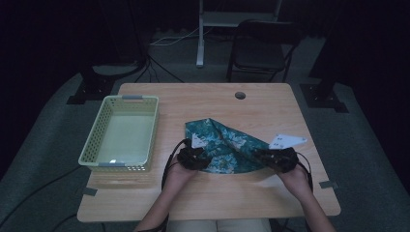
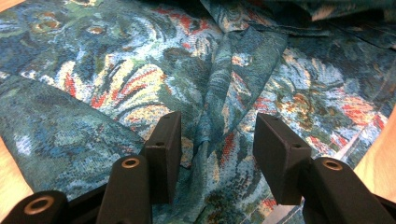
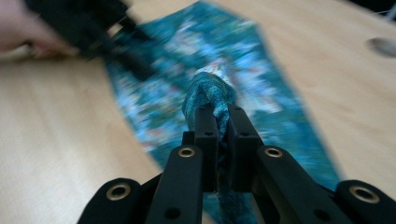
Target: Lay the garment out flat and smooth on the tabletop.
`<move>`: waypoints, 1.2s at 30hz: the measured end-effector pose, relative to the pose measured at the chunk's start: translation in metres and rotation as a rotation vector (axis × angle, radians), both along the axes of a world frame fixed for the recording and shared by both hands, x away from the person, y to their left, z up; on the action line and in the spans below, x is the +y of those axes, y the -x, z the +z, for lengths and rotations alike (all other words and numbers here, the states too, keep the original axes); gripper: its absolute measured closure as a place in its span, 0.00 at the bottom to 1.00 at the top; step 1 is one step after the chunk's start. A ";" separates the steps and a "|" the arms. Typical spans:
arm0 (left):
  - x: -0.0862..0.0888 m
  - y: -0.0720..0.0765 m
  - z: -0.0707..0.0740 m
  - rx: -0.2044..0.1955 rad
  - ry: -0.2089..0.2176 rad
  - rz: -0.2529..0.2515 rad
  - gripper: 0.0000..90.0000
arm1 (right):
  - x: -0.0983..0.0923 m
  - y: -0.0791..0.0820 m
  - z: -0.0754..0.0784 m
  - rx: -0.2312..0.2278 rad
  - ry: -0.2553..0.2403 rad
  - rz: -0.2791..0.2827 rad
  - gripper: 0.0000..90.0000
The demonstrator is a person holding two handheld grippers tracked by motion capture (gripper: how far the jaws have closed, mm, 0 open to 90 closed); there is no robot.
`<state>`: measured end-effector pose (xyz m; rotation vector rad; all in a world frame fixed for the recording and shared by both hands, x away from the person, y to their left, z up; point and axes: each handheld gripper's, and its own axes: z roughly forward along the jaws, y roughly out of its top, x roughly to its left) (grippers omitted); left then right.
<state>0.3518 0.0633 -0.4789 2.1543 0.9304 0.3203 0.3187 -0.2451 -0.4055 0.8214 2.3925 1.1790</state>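
Patterned cloth [image 1: 223, 145] right of the basket [image 1: 121, 133], pinched at one end between closed right gripper [image 3: 217, 116], under spread-open left gripper [image 2: 217, 140].

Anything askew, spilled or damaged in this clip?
Nothing damaged or spilled. The cloth lies rumpled on the table, pinched by the right gripper; the left gripper is open over it. The basket sits square.

room dim | floor [image 1: 43, 145] grey carpet | folding chair [image 1: 261, 48] behind wooden table [image 1: 270, 104]
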 end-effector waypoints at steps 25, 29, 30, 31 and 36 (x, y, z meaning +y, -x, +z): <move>0.024 0.031 0.003 0.027 -0.022 -0.085 0.59 | -0.080 -0.118 -0.012 0.157 -0.008 -0.347 0.94; 0.021 0.039 0.005 0.037 -0.040 -0.110 0.59 | -0.083 -0.127 -0.026 0.206 0.022 -0.357 0.94; 0.020 0.041 0.006 0.040 -0.041 -0.118 0.59 | -0.084 -0.130 -0.030 0.218 0.028 -0.361 0.94; 0.019 0.043 0.006 0.037 -0.045 -0.128 0.59 | -0.085 -0.131 -0.033 0.229 0.031 -0.364 0.94; 0.018 0.043 0.006 0.057 -0.028 -0.136 0.59 | -0.088 -0.139 -0.045 0.277 0.059 -0.368 0.93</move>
